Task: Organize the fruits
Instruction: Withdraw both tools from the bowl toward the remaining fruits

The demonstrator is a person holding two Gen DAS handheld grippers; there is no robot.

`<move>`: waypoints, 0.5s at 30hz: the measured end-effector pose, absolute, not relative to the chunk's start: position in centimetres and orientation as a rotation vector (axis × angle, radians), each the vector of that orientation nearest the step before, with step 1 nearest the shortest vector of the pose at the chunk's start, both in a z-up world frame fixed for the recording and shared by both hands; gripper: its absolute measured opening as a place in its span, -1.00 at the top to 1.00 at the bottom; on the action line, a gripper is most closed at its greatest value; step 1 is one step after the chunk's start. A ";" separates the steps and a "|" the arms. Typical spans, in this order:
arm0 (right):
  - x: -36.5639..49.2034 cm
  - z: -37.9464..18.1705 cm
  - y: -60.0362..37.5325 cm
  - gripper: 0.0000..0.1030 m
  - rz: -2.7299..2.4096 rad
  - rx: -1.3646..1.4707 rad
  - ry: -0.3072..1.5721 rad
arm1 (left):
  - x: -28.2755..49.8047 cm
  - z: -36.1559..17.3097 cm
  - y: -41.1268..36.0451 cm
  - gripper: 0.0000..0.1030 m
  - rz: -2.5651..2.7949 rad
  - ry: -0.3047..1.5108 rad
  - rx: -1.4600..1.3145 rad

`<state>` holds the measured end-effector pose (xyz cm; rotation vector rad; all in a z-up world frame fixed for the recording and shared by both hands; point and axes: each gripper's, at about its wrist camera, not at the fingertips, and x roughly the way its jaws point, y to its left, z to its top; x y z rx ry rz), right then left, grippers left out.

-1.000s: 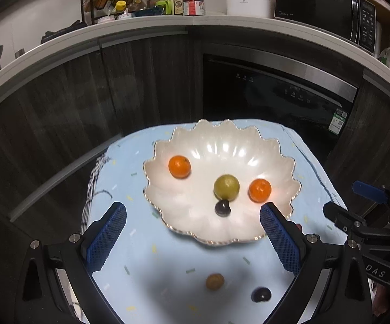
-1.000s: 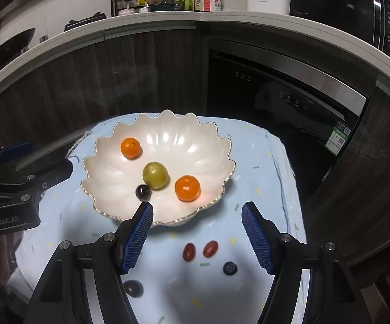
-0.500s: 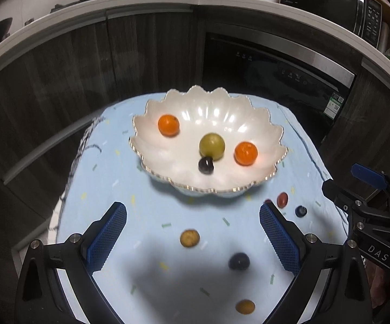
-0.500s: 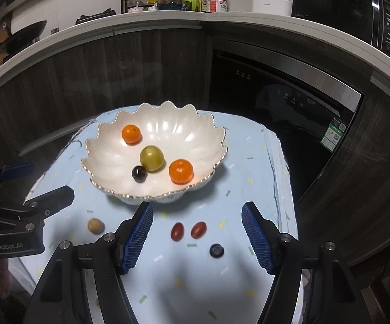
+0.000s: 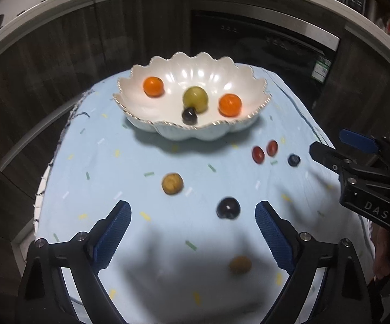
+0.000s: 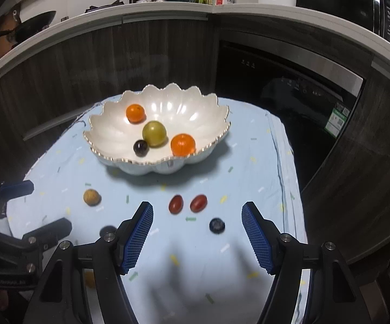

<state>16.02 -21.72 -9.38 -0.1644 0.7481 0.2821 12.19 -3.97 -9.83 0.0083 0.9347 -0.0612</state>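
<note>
— Orange, green and dark fruits are sitting inside the scalloped white bowl (image 6: 106,124): two small oranges (image 6: 135,113), a green fruit (image 6: 154,134) and a dark grape (image 6: 140,148) touching it.

— And outside the bowl?

— Two red cherry tomatoes (image 6: 175,204) are lying side by side on the pale blue tablecloth (image 6: 249,167), a blueberry (image 6: 217,225) near them, a brown longan (image 5: 172,183) and a dark plum-like fruit (image 5: 228,208) further left, another brown fruit (image 5: 239,264) nearest the left camera.

— The grippers?

— Both are hovering spread wide and gripping nothing: the left gripper (image 5: 192,235) above the dark fruit, the right gripper (image 6: 197,233) above the tomatoes and blueberry. Dark cabinets (image 6: 87,62) are standing behind the table.
</note>
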 end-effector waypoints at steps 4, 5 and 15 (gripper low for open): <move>15.2 -10.5 -22.0 -0.34 0.282 -0.168 0.755 | 11.5 -10.0 -4.6 -0.79 -0.086 0.930 0.018; 15.1 -10.6 -22.1 -0.34 0.283 -0.166 0.756 | 11.5 -10.1 -4.6 -0.77 -0.090 0.930 0.021; 13.8 -12.0 -23.3 -0.34 0.277 -0.134 0.765 | 10.6 -11.1 -6.0 -0.58 -0.161 0.944 0.040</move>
